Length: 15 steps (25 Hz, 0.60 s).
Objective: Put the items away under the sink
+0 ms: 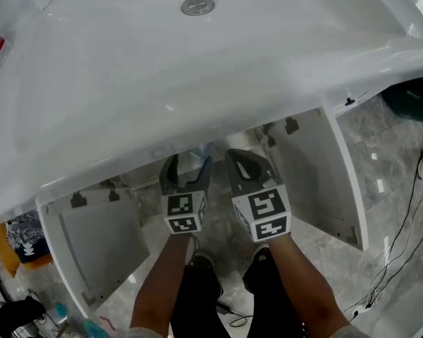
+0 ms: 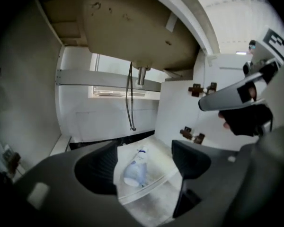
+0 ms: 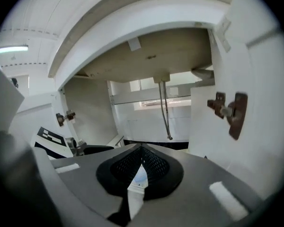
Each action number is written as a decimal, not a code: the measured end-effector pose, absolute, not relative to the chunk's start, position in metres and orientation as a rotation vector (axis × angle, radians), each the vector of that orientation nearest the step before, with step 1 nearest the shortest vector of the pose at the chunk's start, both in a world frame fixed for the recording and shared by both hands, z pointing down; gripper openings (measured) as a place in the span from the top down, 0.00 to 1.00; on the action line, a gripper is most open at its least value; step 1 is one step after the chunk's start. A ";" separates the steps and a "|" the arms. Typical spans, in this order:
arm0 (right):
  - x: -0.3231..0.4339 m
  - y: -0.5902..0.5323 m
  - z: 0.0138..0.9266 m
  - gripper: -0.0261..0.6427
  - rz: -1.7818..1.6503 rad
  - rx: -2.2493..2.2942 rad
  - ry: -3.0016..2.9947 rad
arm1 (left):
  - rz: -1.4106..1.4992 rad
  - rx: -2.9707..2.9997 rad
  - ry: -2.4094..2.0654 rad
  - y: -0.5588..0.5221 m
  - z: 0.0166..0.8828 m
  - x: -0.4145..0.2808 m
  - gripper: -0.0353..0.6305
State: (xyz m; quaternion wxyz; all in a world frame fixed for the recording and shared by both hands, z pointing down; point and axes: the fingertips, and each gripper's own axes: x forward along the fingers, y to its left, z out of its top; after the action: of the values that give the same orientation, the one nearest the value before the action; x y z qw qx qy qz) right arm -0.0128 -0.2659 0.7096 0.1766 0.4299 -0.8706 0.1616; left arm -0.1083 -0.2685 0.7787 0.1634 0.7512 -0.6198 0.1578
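A white bottle (image 2: 135, 168) with a blue label lies on its side on the floor of the cabinet (image 2: 161, 157) under the white sink (image 1: 127, 83). Both cabinet doors stand wide open. My left gripper (image 1: 185, 177) hovers in front of the opening, open, with nothing between its fingers; in the left gripper view the bottle shows beyond and below the left gripper (image 2: 144, 150). My right gripper (image 1: 248, 169) is beside it on the right, shut, its tips meeting with nothing held. In the right gripper view a sliver of the bottle (image 3: 139, 176) shows under the right gripper (image 3: 141, 148).
The open left door (image 1: 99, 238) and right door (image 1: 317, 174) flank my arms. A drain pipe and hose (image 2: 129, 98) hang at the cabinet's back. Door hinges (image 3: 229, 110) jut out at the right. Cables (image 1: 402, 238) trail over the marble floor at the right; clutter (image 1: 21, 238) sits lower left.
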 end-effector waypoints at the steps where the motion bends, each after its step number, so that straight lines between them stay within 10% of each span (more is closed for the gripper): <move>1: -0.011 -0.257 0.695 0.96 0.476 1.205 -2.456 | 0.435 2.130 -1.780 -0.257 0.761 -0.109 0.44; 15: 0.018 -0.175 0.467 0.96 0.585 1.197 -2.379 | 0.289 2.041 -1.702 -0.117 0.491 -0.116 0.93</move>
State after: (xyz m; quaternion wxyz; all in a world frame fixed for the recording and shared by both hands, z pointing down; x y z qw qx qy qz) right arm 0.0182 -0.1747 0.4674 0.2060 0.4295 -0.8538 0.2101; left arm -0.1163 -0.1166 0.4915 0.2319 0.7426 -0.6194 0.1050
